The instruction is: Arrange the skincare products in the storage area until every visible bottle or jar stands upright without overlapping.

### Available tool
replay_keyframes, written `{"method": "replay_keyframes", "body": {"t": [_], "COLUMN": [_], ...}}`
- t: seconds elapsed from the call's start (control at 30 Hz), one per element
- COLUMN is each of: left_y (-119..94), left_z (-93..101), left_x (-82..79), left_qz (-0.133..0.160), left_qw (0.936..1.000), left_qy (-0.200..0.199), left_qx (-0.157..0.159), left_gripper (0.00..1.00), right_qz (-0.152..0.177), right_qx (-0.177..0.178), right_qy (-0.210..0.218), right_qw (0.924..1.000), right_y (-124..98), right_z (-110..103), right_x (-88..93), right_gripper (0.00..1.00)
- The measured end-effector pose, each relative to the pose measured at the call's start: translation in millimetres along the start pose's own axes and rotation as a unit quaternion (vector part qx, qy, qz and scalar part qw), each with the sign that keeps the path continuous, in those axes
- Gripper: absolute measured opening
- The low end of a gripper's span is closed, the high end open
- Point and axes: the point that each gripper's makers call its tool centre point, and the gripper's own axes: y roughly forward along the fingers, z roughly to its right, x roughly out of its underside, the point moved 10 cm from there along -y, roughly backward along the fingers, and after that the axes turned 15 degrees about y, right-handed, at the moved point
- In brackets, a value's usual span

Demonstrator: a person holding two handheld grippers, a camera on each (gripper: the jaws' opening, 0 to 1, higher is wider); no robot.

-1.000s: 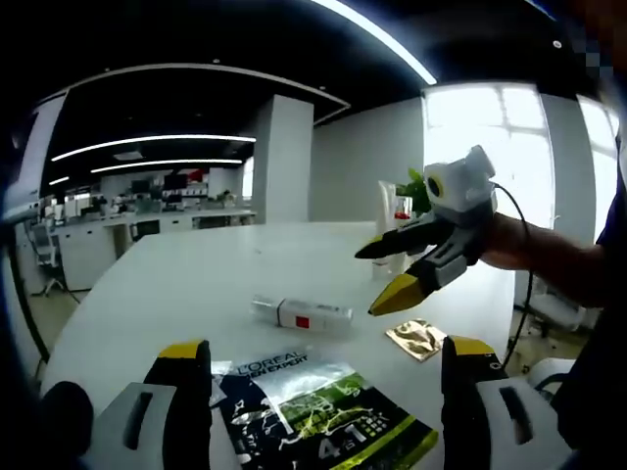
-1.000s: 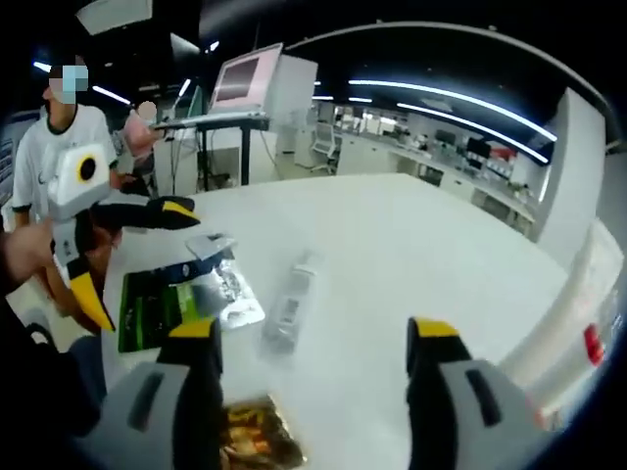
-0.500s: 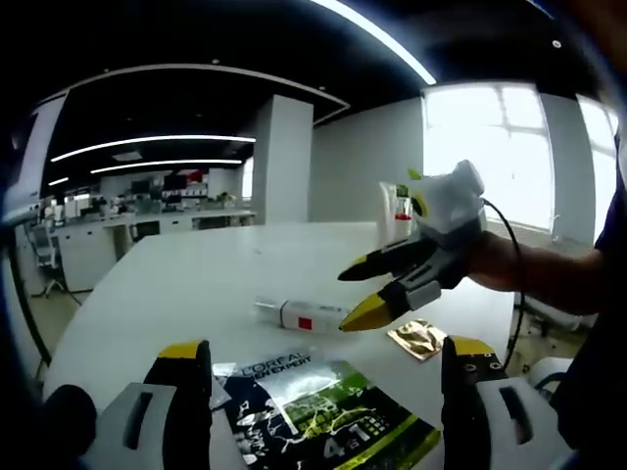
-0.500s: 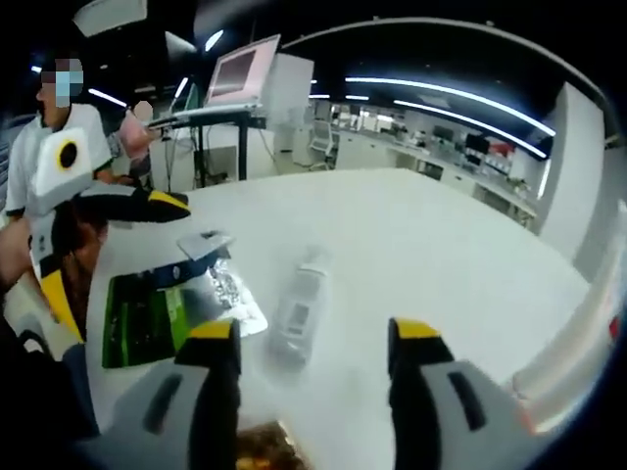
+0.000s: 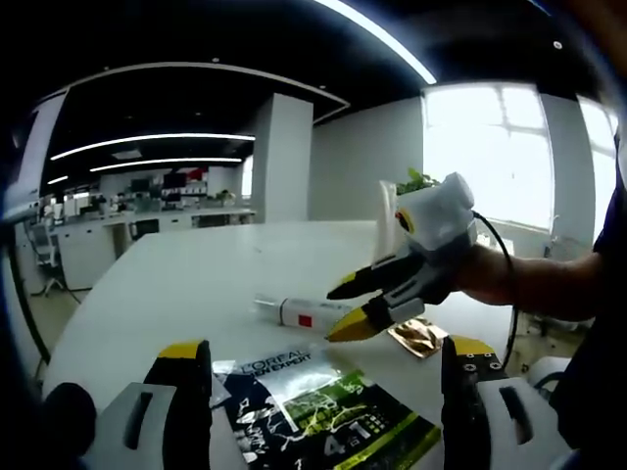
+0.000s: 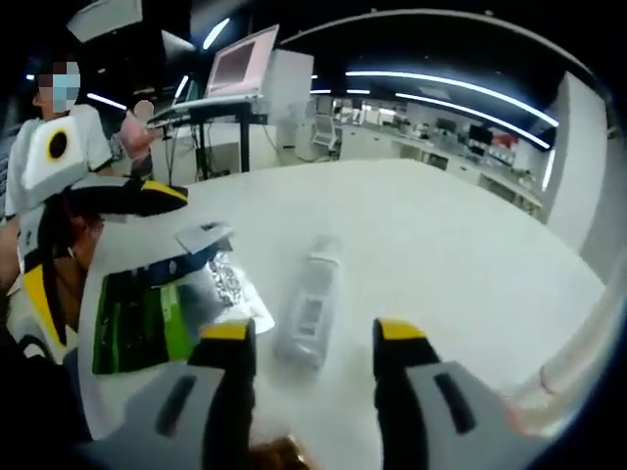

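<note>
White tube-shaped bottle (image 6: pixel 306 311) lies flat on the white table (image 5: pixel 196 279); right gripper (image 6: pixel 304 345), fingers (image 6: pixel 229 333) open and empty, should straddle its middle squarely.

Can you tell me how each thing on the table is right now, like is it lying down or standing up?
Clear bottle: lying on its side.
Green sachet: lying flat.
Gold packet: lying flat.
Tall white bottle: standing upright.
Right gripper: open, fingers around the clear bottle, not closed on it.
Left gripper: open, holding nothing.

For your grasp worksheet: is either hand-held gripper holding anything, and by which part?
Nothing is held. The right hand-held gripper is open around the lying bottle; the left hand-held gripper is open above the sachet.
</note>
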Motion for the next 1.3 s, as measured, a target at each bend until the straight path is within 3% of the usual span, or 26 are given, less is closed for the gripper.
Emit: {"method": "replay_keyframes", "body": {"t": [0.47,0.77,1.17,1.3], "left_y": [-1,-3,-4,-5], "left_z": [0.0,-1.2,0.2,0.3], "left_x": [2.8,4.4,6.0,5.7], "left_qz": [-0.009,-0.013,-0.013,-0.013], "left_qw": [1.0,0.9999,0.9999,0.9999], "left_qy": [0.002,0.0,-0.004,-0.003], "left_qx": [0.0,-0.003,-0.003,-0.003], "left_gripper": [1.0,0.99,0.99,0.99], "right_qz": [0.0,0.0,0.009,0.026], "right_qx": [-0.016,-0.017,-0.018,-0.016], "right_qy": [0.017,0.023,0.025,0.02], "right_qw": [0.9997,0.9996,0.9995,0.9994], "right_y": [11,16,15,10], "right_z": [-1,2,3,3], "right_x": [1.7,5.2,7.2,4.0], "right_gripper": [0.36,0.24,0.23,0.22]}}
